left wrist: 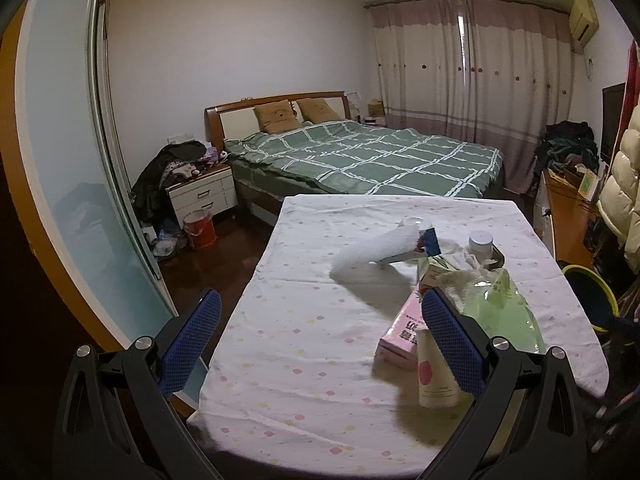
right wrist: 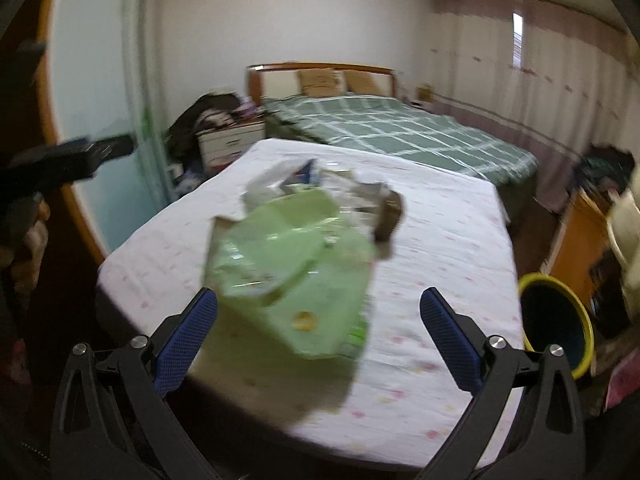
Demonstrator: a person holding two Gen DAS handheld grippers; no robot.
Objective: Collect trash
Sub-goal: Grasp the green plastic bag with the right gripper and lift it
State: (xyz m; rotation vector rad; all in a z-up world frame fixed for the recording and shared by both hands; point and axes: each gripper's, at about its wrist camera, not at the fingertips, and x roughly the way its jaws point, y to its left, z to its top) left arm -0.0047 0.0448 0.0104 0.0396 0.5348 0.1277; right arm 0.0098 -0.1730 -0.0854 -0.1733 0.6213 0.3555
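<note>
A green plastic bag (left wrist: 500, 304) lies crumpled on the table's right side among a pink box (left wrist: 404, 332), a white tube with a pink dot (left wrist: 434, 372) and crumpled tissue (left wrist: 460, 280). My left gripper (left wrist: 320, 304) is open over the near part of the table, its right finger in front of the pink box and the tube. In the blurred right wrist view the green bag (right wrist: 296, 264) fills the middle, just beyond my open right gripper (right wrist: 319, 300); nothing is held. A yellow-rimmed dark bin (right wrist: 556, 320) stands on the floor to the right of the table.
The table (left wrist: 288, 320) wears a white flowered cloth. On it also lie a rolled white towel (left wrist: 372, 248) and a white jar (left wrist: 480, 240). Behind is a bed with a green checked cover (left wrist: 360, 156), a nightstand (left wrist: 200, 196) and a red bucket (left wrist: 200, 230). The bin (left wrist: 592, 292) sits beside an orange cabinet (left wrist: 568, 216).
</note>
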